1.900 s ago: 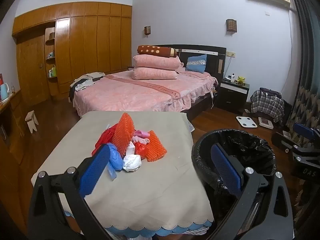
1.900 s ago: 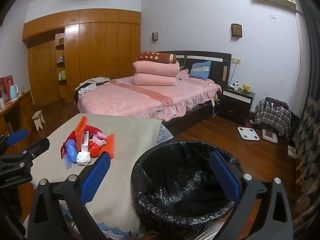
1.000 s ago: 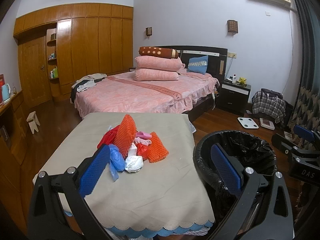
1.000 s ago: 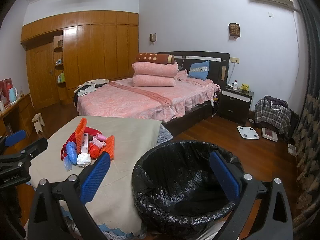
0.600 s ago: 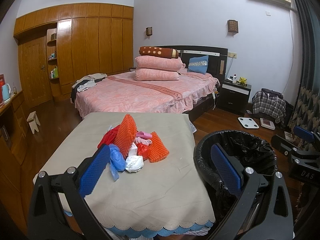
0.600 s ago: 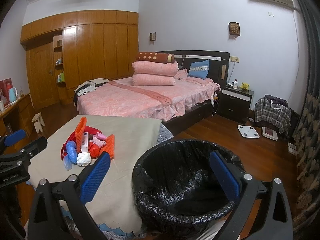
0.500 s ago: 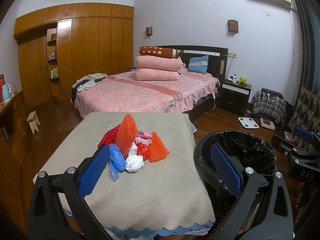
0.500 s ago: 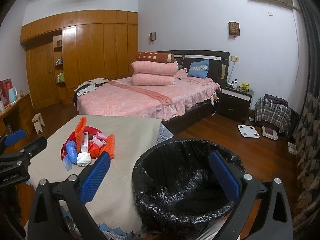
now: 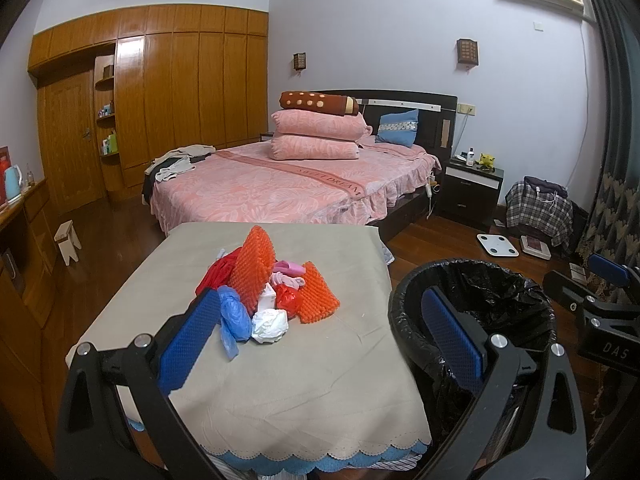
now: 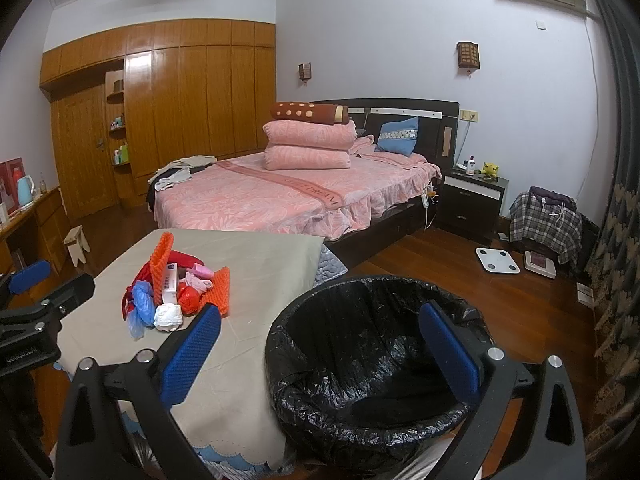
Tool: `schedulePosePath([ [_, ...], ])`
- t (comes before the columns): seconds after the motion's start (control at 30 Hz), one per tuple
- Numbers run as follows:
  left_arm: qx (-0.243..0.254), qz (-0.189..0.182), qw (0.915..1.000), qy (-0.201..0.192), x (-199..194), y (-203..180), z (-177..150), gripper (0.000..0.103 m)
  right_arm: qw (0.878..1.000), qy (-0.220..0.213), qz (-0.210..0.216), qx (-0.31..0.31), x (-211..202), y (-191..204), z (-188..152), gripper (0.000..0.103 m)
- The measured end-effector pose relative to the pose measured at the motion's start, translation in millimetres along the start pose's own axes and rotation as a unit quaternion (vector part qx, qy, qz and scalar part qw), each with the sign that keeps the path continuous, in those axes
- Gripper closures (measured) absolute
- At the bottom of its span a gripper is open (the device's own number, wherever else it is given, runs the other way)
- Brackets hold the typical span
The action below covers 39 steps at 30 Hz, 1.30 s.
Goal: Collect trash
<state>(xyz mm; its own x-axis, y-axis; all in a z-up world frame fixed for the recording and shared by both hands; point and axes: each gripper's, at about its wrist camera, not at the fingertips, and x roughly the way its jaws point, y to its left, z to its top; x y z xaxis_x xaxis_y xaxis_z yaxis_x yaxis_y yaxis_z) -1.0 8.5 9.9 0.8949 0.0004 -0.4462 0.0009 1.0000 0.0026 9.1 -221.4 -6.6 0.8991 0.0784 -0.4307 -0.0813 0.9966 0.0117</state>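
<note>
Left wrist view: left gripper fingers spread wide, holding nothing, over the cloth-covered worktop. Trash pile, orange mesh foam, crumpled plastic, lies mid-worktop. Round bin, glossy black liner, looks empty under the wide-spread, empty right gripper.

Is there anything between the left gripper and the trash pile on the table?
Nothing visible. The open left gripper faces the trash pile across bare tablecloth; the bin stands aside.

a table draped in a beige cloth holds a small heap of trash: orange netting, blue bag, white wad.
</note>
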Motion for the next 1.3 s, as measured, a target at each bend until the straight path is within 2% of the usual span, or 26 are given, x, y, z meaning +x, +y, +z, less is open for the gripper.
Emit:
schedulePosePath([
  [0.6,-0.001,0.0,1.0,0.0,1.6,-1.3,-1.6,0.005,1.0,0.006,0.001,0.005,4.2,3.4,-10.6,0.006],
  [1.3,-0.003,0.001,1.0,0.003,7.1,2.8,-6.8,0.005,1.0,0.012,0.001,0.006,9.4,1.1,-3.5,0.006],
])
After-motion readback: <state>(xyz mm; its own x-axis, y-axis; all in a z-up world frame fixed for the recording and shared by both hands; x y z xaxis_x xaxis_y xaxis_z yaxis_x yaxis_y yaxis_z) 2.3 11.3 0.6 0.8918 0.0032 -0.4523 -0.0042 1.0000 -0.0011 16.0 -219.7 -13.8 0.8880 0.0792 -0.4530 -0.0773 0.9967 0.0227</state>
